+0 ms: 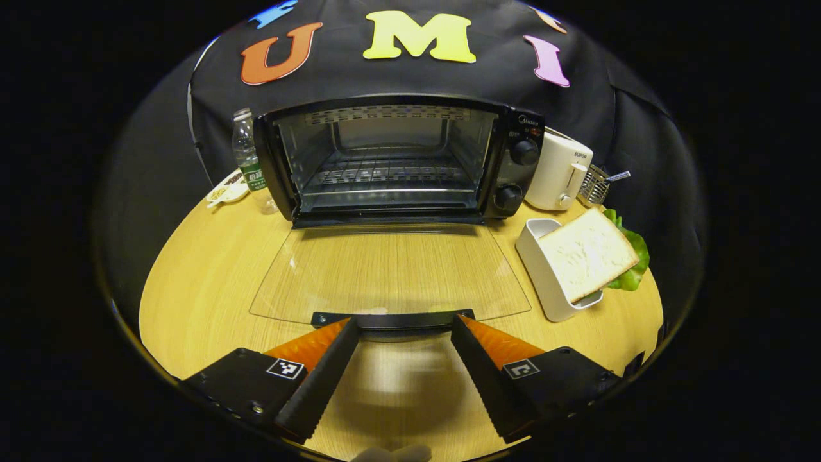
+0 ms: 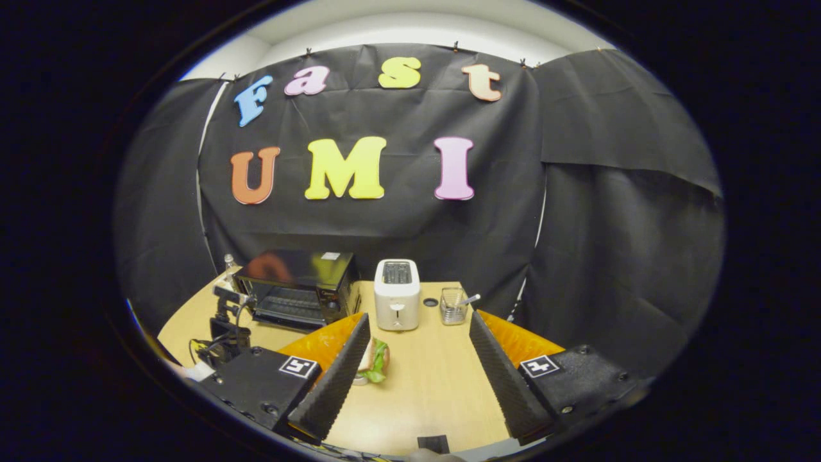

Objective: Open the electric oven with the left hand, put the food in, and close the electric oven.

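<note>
Two spread grippers are seen: the left gripper is held apart at the handle of the electric oven's lowered door, the sandwich beside; the right gripper is held high above the table.

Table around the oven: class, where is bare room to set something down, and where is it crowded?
Bare table lies left of the open glass door, and in front of the toaster beside the sandwich. Crowded: the bottle left of the oven; toaster and sandwich holder on its right.
</note>
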A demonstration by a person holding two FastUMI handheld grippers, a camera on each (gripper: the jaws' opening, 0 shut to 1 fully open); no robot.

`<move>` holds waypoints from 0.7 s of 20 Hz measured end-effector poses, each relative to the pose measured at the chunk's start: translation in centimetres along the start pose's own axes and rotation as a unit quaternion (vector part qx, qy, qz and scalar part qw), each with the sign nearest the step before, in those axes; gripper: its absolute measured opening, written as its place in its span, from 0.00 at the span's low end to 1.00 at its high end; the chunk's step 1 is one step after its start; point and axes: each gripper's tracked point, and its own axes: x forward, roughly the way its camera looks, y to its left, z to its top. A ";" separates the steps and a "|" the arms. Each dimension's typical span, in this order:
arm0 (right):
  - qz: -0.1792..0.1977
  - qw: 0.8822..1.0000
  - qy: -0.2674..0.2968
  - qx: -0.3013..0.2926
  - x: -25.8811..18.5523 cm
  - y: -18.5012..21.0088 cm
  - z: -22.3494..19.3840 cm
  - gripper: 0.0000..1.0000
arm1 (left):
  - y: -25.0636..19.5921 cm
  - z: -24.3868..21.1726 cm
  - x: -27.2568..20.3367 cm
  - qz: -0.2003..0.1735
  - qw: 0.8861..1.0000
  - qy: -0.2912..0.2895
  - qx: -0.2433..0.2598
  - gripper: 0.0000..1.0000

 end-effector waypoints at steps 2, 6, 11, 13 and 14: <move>0.020 0.999 0.015 0.027 1.6 0.3 -1.8 1.00 | 0.4 1.4 -2.1 -0.004 0.999 -0.031 -0.016 0.96; 0.052 0.994 0.050 0.077 4.9 1.0 -6.5 1.00 | 2.0 5.6 -8.5 0.004 0.994 -0.102 -0.038 0.95; 0.098 0.982 0.101 0.124 9.3 3.0 -12.6 1.00 | 4.1 11.0 -18.1 0.023 0.979 -0.201 -0.026 0.95; 0.120 0.974 0.122 0.151 10.9 4.3 -14.7 0.99 | 4.1 12.9 -22.1 0.025 0.971 -0.238 -0.016 0.95; 0.127 0.969 0.135 0.164 11.9 4.8 -15.8 0.99 | 3.9 13.6 -23.7 0.025 0.967 -0.254 -0.013 0.94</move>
